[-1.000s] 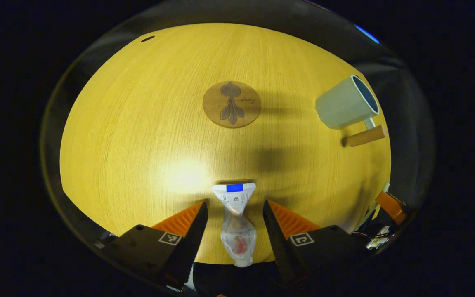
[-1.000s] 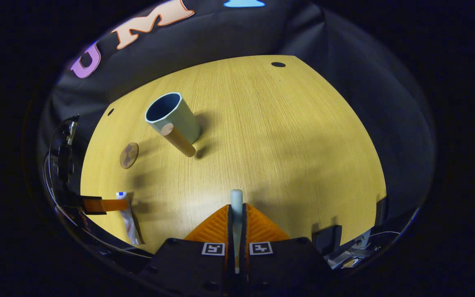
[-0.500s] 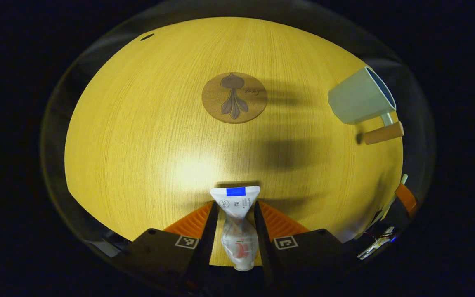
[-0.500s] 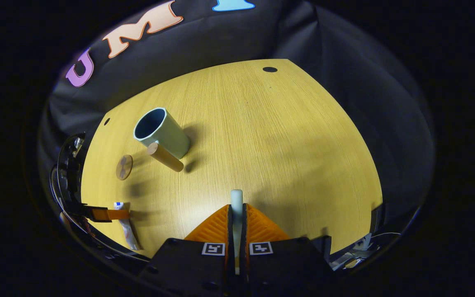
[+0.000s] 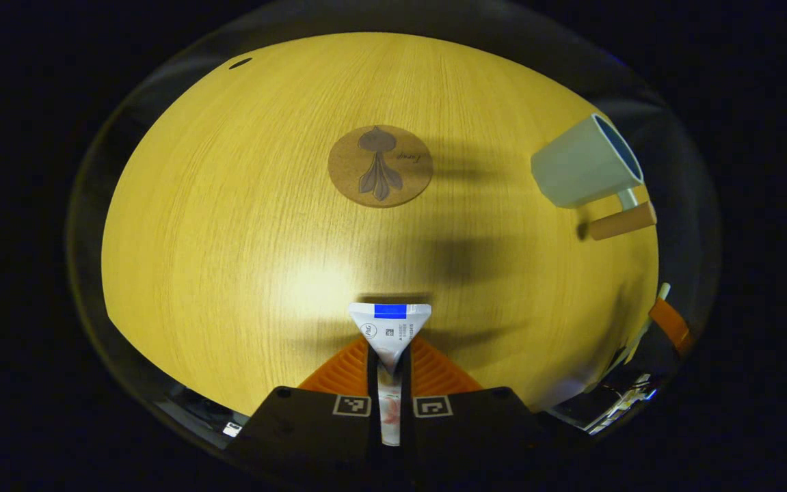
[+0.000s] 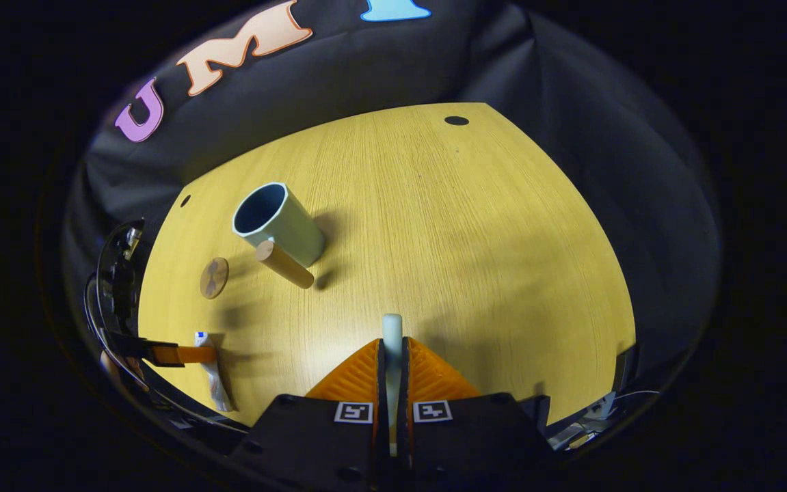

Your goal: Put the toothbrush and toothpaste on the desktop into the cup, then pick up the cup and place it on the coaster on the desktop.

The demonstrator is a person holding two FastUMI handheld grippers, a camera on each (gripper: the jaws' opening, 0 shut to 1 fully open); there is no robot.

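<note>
**user1:** what do the rigs actually look like up close?

**user2:** left gripper (image 5: 390, 355): two ribbed wedge-shaped fingers (image 5: 345, 365) coming off a black blocky body, with a small square black-and-white tag on each side. The right gripper (image 6: 392, 359) is built the same, same pair of tags.

**user1:** any wiring?

**user2:** yeah, in the right gripper view the other unit has thin cables looping off its dark housing.

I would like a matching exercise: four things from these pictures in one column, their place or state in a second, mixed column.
1. toothpaste tube
2. toothbrush
3. cup
4. coaster

a. upright on the desktop, nothing inside
b. clamped in the right gripper
c. bare, flat on the desktop
d. clamped in the left gripper

Pairs: 1-d, 2-b, 3-a, 4-c
</note>
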